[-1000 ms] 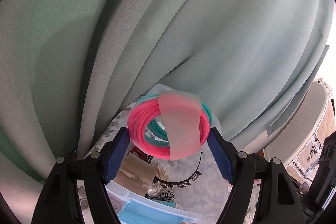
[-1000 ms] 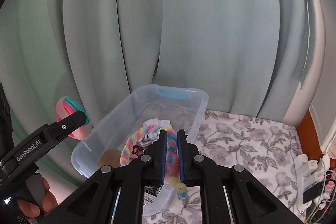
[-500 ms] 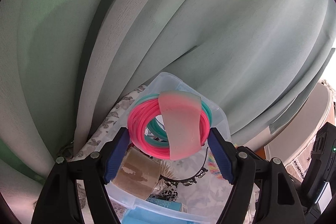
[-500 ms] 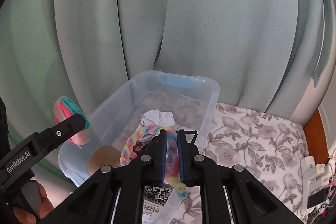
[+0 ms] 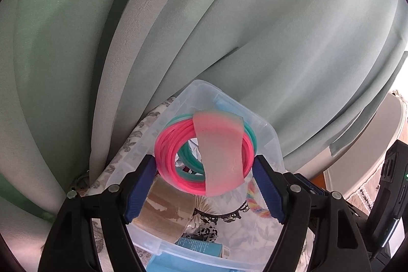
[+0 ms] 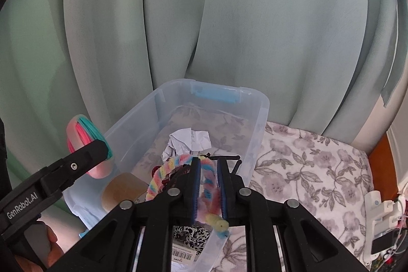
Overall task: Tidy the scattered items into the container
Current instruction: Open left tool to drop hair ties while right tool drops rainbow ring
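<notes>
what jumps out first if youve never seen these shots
The bundle of pink and teal rings, clamped in the left gripper above the clear bin. Next, the rainbow fuzzy rope pinched in the right gripper, trailing into that bin.

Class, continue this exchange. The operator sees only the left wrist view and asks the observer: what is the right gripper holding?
Observer: The right gripper is shut on a rainbow cord, above the box's near end.
Operator: Where are my bangles relative to the box?
Observer: The bangles hang by its left wall, not over the middle.
Operator: What's behind them?
Observer: Crumpled paper lies mid-box.
</notes>
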Tool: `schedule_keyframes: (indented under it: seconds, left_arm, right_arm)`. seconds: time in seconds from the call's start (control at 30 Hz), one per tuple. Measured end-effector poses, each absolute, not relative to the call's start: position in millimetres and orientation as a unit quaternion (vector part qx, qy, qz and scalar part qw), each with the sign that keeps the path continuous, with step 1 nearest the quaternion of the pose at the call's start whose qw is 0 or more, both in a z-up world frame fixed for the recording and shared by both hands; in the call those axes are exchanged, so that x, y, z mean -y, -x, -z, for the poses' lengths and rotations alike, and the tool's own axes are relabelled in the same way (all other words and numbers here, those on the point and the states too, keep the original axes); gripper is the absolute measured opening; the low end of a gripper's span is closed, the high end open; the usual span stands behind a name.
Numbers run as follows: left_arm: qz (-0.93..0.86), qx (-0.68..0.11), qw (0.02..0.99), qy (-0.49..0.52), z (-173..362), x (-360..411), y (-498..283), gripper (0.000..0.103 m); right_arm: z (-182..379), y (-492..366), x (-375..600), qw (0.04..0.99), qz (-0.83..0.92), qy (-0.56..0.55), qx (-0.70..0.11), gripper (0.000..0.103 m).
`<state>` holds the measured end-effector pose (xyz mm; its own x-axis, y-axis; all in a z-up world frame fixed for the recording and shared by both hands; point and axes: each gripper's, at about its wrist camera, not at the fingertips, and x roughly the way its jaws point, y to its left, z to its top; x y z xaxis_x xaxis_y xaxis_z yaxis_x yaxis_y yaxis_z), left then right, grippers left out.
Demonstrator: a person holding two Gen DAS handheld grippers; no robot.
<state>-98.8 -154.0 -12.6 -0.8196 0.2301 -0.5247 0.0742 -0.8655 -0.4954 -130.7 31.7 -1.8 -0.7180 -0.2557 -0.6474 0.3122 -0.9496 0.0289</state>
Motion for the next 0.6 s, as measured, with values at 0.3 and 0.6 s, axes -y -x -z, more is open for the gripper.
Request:
schedule_keyframes:
  seconds: [0.3,0.6]
  left_arm:
    - [-0.919,0.255,0.051,0.296,5.2,150.1,95.2,0.081]
    - [-0.921,0.234,0.061,0.306,-0.5,129.2,93.6,0.082]
  right_arm:
    - [-0.6,126.9,-40.8,0.147,0.927,-0.344,-0.036,0.041]
    - [-7.9,113.1,-54.9,0.14,0.929,-0.341,-0.021,0.046]
